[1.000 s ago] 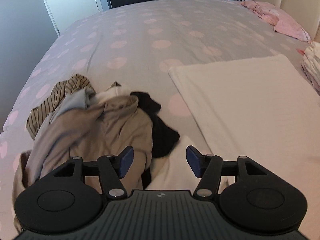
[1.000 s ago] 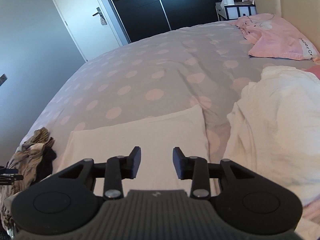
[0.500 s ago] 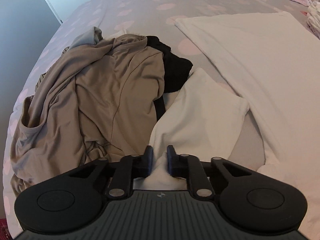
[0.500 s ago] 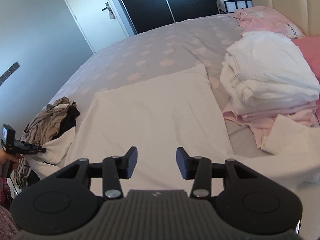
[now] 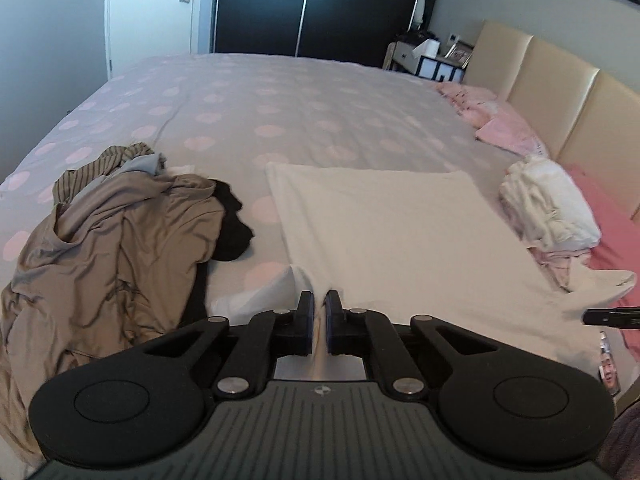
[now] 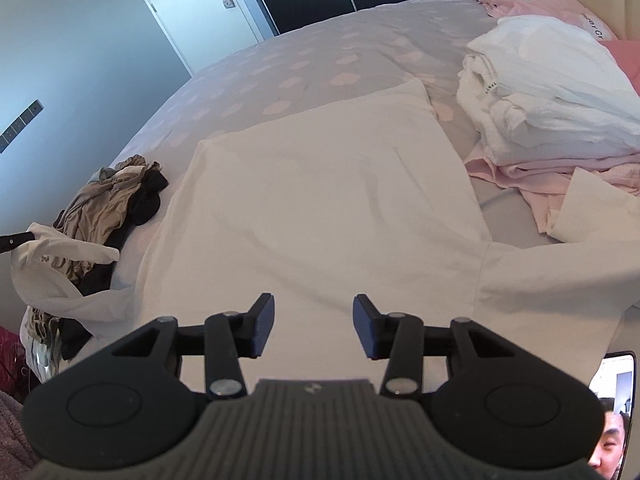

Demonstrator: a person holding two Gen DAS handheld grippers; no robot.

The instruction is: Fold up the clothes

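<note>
On the dotted bed (image 5: 280,92) a white shirt (image 6: 320,200) lies spread flat; the left gripper (image 5: 319,312) is clamped on its sleeve, while the right gripper (image 6: 314,320) hangs wide apart above the fabric, gripping nothing

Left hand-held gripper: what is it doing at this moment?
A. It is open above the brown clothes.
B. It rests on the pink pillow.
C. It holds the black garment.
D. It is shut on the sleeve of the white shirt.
D. In the left wrist view the left hand-held gripper has its fingers pinched on a fold of the white shirt, at the sleeve end.
</note>
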